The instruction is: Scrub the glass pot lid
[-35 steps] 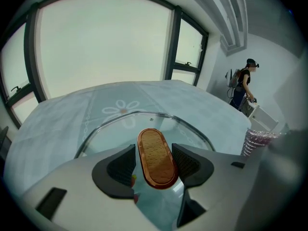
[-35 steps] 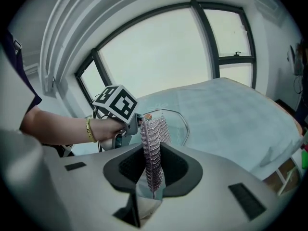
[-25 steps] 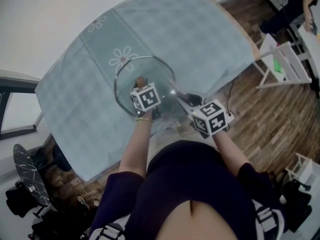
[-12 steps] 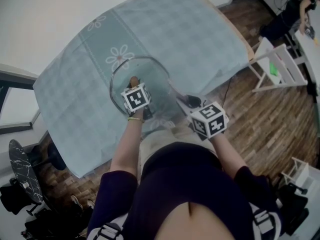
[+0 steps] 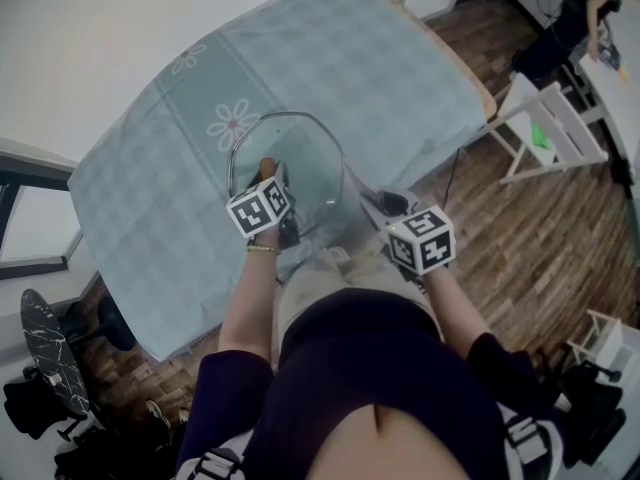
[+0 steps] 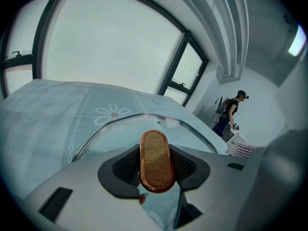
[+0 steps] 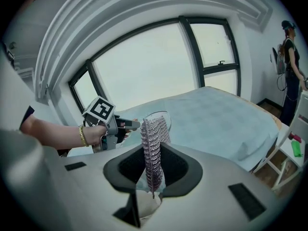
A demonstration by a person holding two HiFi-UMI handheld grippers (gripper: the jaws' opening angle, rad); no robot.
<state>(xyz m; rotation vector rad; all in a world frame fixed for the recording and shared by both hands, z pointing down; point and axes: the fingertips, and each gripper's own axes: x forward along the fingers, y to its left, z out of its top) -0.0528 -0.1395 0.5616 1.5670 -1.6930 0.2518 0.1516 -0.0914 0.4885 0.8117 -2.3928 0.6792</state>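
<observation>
Lid [image 5: 312, 163] higher; chair [image 5: 524, 95] rt.

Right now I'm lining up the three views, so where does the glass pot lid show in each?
Head view: glass pot lid, just up-left of centre.
Left gripper view: lid fills the lower middle, rim arching across.
Right gripper view: lid small, centre, behind the scrubber.
Shared landmark: the checked tablecloth below it.

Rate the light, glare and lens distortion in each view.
Head view: dim and soft, edges bowed; the round glass pot lid barely stands out from the pale checked tablecloth. Left gripper view: strong fisheye curve, window washed white, oval wooden lid handle sharp. Right gripper view: window also white, black corners, silvery metal mesh scrubber sharp.
</observation>
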